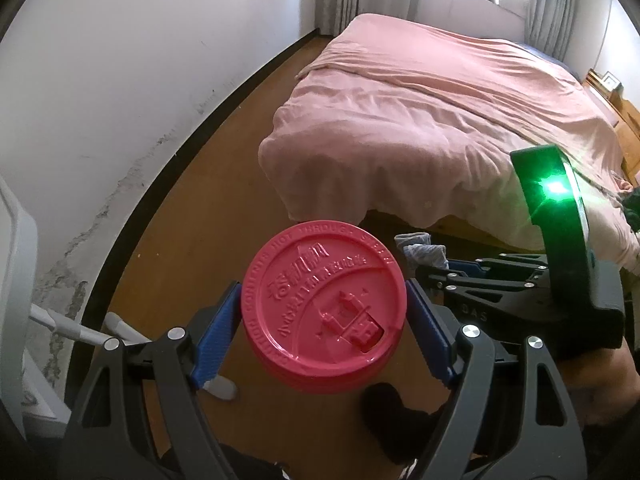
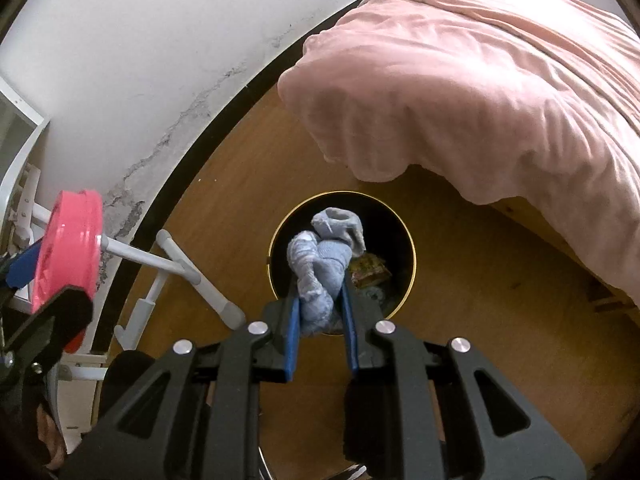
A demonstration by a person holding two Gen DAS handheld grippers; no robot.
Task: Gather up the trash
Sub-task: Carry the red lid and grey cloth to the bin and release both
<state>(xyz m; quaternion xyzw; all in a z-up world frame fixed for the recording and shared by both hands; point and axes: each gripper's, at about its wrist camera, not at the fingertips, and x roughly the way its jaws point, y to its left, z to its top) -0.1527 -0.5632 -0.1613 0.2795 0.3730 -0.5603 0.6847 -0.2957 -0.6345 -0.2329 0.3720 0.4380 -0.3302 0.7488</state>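
Directly above the round black bin [image 2: 404, 232] on the wood floor [image 2: 480, 320], right gripper [image 2: 320, 312] pinches a crumpled grey-blue cloth wad [image 2: 320, 264]. Bin holds a yellowish wrapper [image 2: 370, 270]. Left gripper [image 1: 324, 316] clamps a red cup lid [image 1: 326, 304], held left of the bin, near the pink bed [image 1: 440, 120].

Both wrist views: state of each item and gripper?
Red plastic cup lid: clamped flat between the fingers of the left gripper.
Grey-blue crumpled cloth: pinched in the right gripper, above the bin.
Round black bin with gold rim: open, trash inside.
Pink bed cover: wrinkled, overhanging the bed edge.
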